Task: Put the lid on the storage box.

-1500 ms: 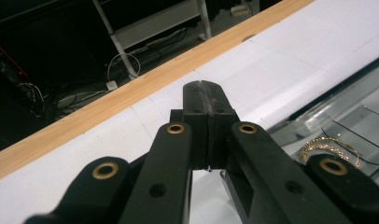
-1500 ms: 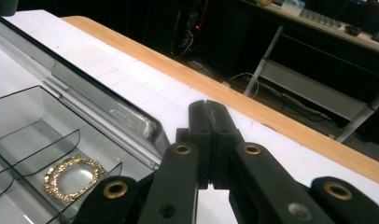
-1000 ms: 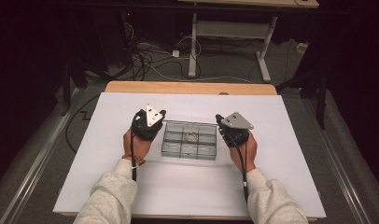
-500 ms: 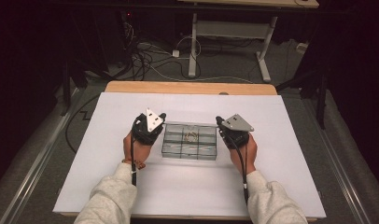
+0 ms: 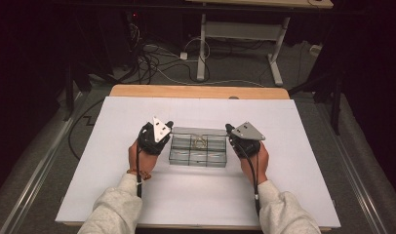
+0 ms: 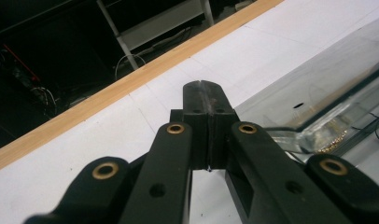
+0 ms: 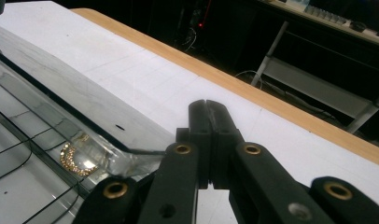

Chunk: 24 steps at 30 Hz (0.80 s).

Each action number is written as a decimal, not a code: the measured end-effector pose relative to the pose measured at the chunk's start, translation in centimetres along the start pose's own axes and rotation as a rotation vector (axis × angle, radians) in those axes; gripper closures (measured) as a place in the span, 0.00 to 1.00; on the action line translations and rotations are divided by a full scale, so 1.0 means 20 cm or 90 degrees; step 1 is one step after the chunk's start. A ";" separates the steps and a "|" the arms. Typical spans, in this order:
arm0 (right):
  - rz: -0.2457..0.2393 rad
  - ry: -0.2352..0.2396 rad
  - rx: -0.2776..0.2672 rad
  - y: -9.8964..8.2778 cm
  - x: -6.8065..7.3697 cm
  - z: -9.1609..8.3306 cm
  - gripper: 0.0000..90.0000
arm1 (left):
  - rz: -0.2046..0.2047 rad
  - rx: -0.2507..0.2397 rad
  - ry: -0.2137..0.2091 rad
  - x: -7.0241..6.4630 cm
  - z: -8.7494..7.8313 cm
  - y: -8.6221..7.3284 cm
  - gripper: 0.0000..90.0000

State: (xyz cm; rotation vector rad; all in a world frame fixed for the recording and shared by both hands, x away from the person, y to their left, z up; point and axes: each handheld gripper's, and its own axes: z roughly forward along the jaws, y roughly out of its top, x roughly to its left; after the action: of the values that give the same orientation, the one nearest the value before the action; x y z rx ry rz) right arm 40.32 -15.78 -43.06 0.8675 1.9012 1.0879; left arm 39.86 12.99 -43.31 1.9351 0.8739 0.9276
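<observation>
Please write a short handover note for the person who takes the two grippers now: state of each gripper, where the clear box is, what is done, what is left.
Left gripper: shut, holds nothing, at the left end of the clear compartment box.
Right gripper: shut, holds nothing, at the right end of the box.
Box: middle of the white table cover, its clear lid raised open at the far side. Gold jewellery lies in a far compartment; its kind is unclear.
Done: lid is up.
Left: probably handling the jewellery or closing the lid; neither is begun.
</observation>
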 end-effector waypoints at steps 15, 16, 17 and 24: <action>0.001 -0.001 0.001 -0.03 0.01 -0.01 1.00 | 0.016 0.004 0.007 -0.02 -0.02 -0.02 0.97; 0.003 -0.002 0.001 -0.03 0.01 -0.01 1.00 | 0.018 0.004 0.008 -0.02 -0.02 -0.02 0.97; 0.004 -0.002 0.000 -0.03 0.01 -0.02 1.00 | 0.018 0.003 0.008 -0.03 -0.02 -0.02 0.97; 0.009 -0.003 -0.001 -0.05 0.01 -0.02 1.00 | 0.014 -0.007 0.004 -0.03 -0.03 -0.05 0.97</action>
State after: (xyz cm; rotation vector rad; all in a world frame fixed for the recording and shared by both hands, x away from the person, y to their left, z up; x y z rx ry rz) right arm 39.72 -16.16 -43.82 0.8836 1.8930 1.0948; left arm 38.77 13.06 -44.02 1.9375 0.8512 0.9503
